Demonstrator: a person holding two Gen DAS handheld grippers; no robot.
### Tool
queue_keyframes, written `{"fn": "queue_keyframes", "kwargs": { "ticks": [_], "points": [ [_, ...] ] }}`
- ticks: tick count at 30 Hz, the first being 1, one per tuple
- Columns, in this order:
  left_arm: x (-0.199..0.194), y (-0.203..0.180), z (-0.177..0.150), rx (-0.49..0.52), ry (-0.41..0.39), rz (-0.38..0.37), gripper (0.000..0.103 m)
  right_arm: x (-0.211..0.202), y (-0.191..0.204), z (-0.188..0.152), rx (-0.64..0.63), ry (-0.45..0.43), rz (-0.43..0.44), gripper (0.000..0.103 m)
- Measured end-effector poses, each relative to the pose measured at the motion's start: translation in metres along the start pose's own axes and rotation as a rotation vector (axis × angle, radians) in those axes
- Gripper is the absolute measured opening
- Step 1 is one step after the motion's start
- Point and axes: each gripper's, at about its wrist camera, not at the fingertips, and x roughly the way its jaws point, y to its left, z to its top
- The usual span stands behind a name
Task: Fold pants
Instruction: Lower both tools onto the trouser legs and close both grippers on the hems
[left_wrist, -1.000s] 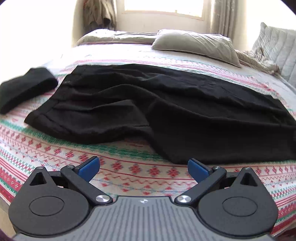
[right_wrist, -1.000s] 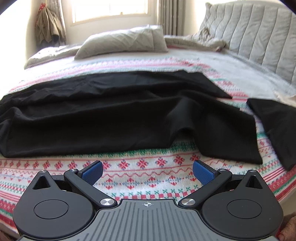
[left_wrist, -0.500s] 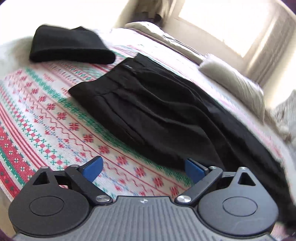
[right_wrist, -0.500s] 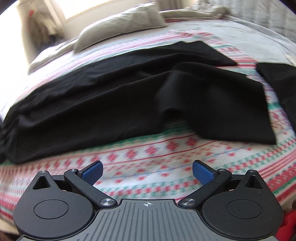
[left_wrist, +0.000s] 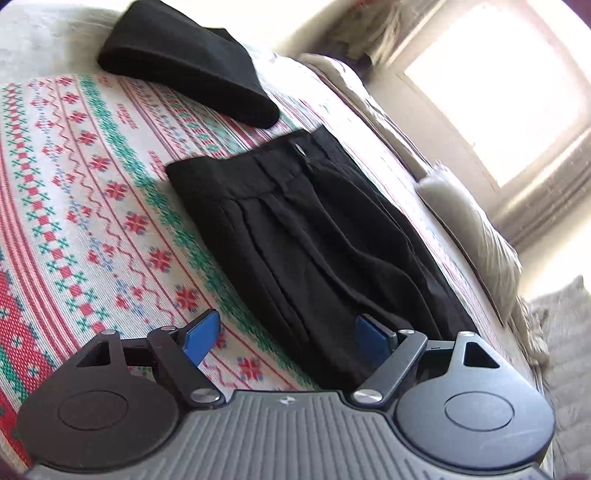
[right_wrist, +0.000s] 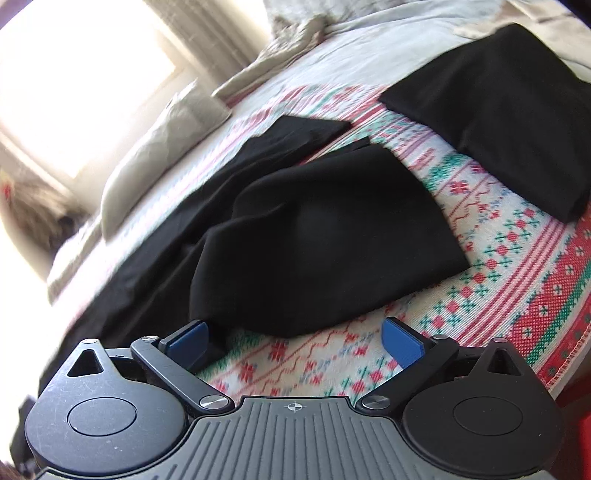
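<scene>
A bed covered with a white woven blanket patterned in red and green fills the room. Across it lie the long black pleated pants, waistband at the left end, legs spread out towards the right. Folded black garments rest apart at either end. A pale grey pillow sits beyond, somewhat blurred. The left tool hovers at the waist's near edge, jaws apart and closing, fabric between them but seemingly unpressed. The right tool hovers by a leg's hem, jaws apart and closing.
</scene>
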Motion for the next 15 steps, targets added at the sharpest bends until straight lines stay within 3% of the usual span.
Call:
{"fn": "queue_keyframes", "kwargs": {
  "ticks": [4, 6, 8, 9, 10, 11, 13, 15],
  "points": [
    [-0.001, -0.002, -0.001, 0.010, -0.059, 0.037, 0.079, 0.004, -0.009, 0.002, 0.079, -0.092, -0.029, 0.090],
    [0.001, -0.002, -0.001, 0.022, -0.069, 0.060, 0.063, 0.005, -0.010, 0.002, 0.080, -0.134, -0.064, 0.081],
    [0.005, -0.001, 0.001, 0.027, -0.059, 0.076, 0.031, 0.006, -0.011, 0.003, 0.073, -0.166, -0.110, 0.059],
    [0.007, 0.000, 0.002, 0.028, -0.050, 0.081, 0.023, 0.007, -0.012, 0.005, 0.070, -0.178, -0.125, 0.054],
    [0.008, 0.002, 0.002, 0.031, -0.043, 0.081, 0.016, 0.007, -0.014, 0.007, 0.070, -0.189, -0.137, 0.040],
    [0.007, 0.002, 0.002, 0.038, -0.043, 0.080, 0.013, 0.008, -0.017, 0.009, 0.072, -0.194, -0.147, 0.022],
    [0.006, 0.000, 0.006, 0.082, -0.058, 0.100, 0.013, 0.007, -0.027, 0.014, 0.085, -0.195, -0.158, 0.002],
    [-0.003, -0.004, 0.008, 0.140, -0.099, 0.136, 0.012, 0.001, -0.036, 0.018, 0.099, -0.214, -0.167, 0.001]
  ]
}}
